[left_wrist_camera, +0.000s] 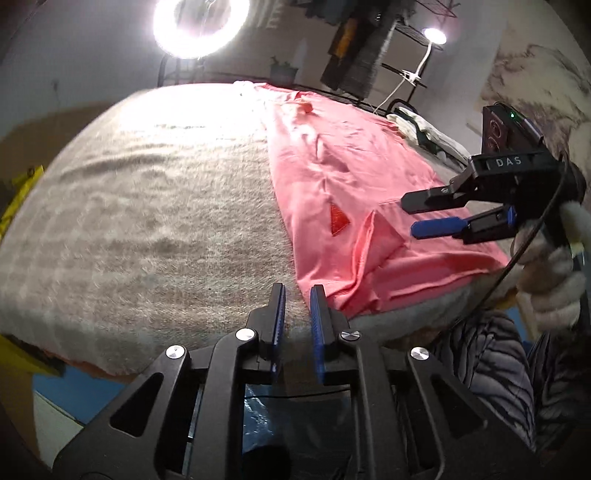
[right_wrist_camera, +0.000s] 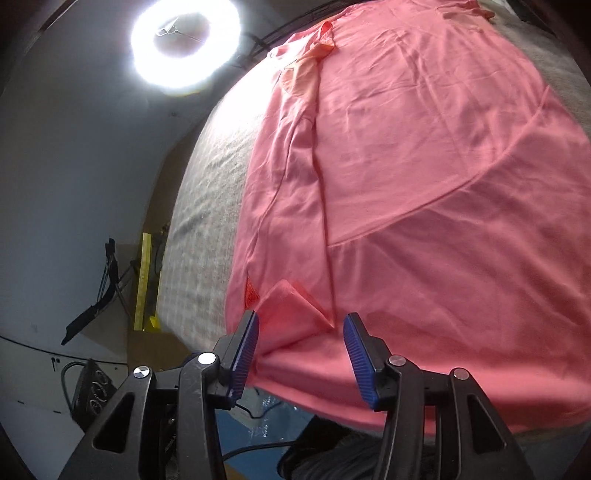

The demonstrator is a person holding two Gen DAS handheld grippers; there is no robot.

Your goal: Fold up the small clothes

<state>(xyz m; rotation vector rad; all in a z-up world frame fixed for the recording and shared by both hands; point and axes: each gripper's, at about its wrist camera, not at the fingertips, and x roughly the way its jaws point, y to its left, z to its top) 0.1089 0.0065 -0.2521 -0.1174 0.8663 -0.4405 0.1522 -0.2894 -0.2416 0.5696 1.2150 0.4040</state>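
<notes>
Strong glare is thrown by a ring light [left_wrist_camera: 201, 26], and the grey blanket [left_wrist_camera: 147, 206] just below it is washed out. A smaller lamp [left_wrist_camera: 434, 36] glows to its right. Edges are bent by fisheye distortion; the blanket's weave looks perhaps motion-blurred.

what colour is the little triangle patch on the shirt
Orange-red, on the pink shirt; the triangle patch shows best in the left wrist view.

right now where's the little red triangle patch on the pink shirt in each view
Left wrist: the red triangle patch sits right of centre, near the pink shirt's near left edge.
Right wrist: only a sliver shows at lower left, by a folded flap.
Shared landmark: the ring light at top.
</notes>
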